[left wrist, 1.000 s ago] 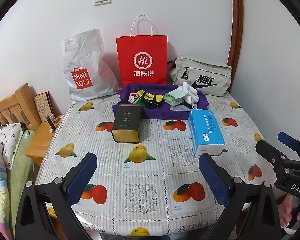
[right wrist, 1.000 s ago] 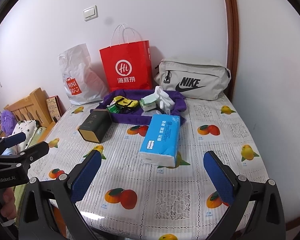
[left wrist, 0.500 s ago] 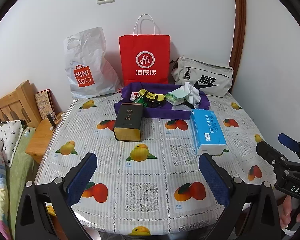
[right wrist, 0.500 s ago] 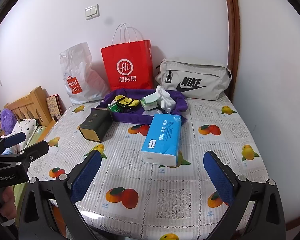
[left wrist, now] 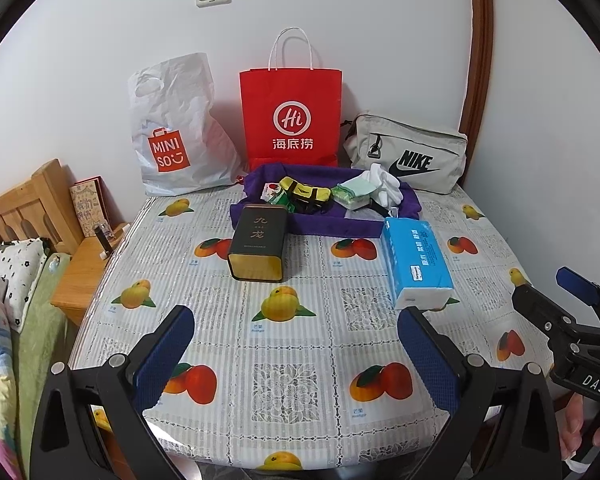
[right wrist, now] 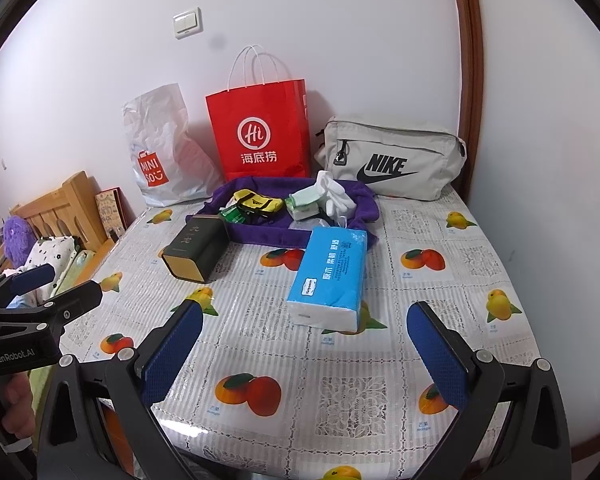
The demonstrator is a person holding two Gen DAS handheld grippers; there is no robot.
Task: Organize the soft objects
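A blue tissue pack [left wrist: 416,264] [right wrist: 330,276] lies on the table right of centre. Behind it a purple cloth tray [left wrist: 324,224] [right wrist: 268,236] holds a yellow pouch [left wrist: 306,194] [right wrist: 258,202], a green wipes pack [left wrist: 354,194] [right wrist: 304,202] and white gloves [left wrist: 386,184] [right wrist: 334,192]. My left gripper [left wrist: 296,356] is open and empty above the table's near edge; it also shows at the left of the right wrist view [right wrist: 54,288]. My right gripper [right wrist: 306,354] is open and empty near the front edge, a short way from the tissue pack; it shows at the right of the left wrist view [left wrist: 556,292].
A dark tea tin [left wrist: 258,244] [right wrist: 196,248] lies left of the tissue pack. Against the back wall stand a white Miniso bag [left wrist: 176,132], a red paper bag [left wrist: 292,120] and a grey Nike pouch [left wrist: 408,156]. A wooden nightstand [left wrist: 84,268] and bed sit left of the table.
Both grippers have drawn back and risen slightly, so the table objects look a little farther off. Nothing on the table has moved.
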